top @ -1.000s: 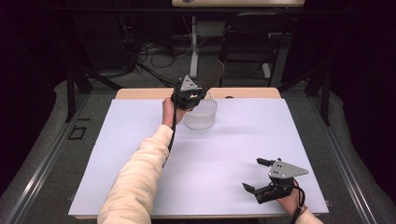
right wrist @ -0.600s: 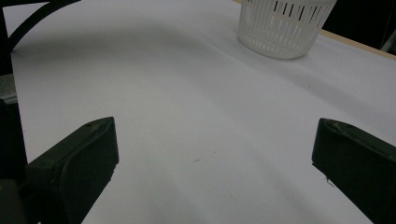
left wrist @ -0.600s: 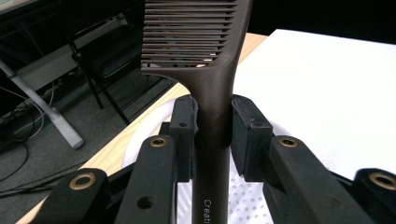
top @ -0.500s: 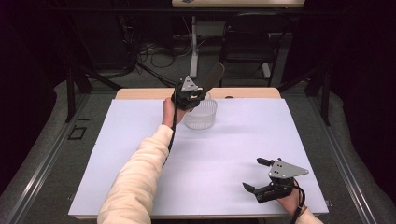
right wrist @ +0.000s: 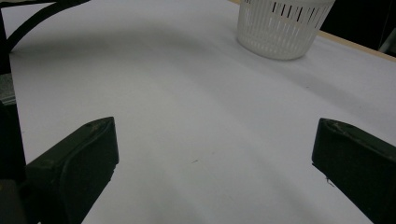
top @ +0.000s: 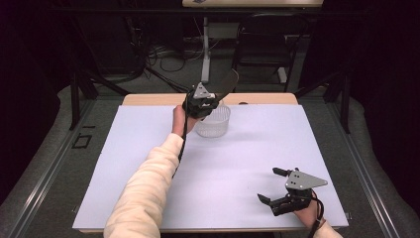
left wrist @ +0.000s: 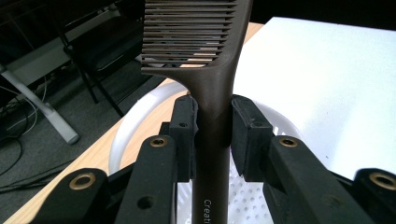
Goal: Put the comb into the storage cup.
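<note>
A dark brown comb (left wrist: 212, 56) stands clamped by its handle between the jaws of my left gripper (left wrist: 214, 135), teeth end up. In the high view the comb (top: 224, 85) sticks out past the left gripper (top: 210, 101), which hangs over the rim of a white slotted basket (top: 214, 123) at the table's far middle. The basket (left wrist: 140, 116) lies right beneath the jaws in the left gripper view. My right gripper (top: 273, 186) rests open near the front right of the table, nothing between its jaws. The basket (right wrist: 282, 25) shows far off in the right gripper view.
A white sheet (top: 237, 163) covers the wooden table (top: 267, 99). Behind the table are a chair (top: 262, 44), a stand's leg and cables on the floor. A black cable (top: 179, 148) trails along the left sleeve.
</note>
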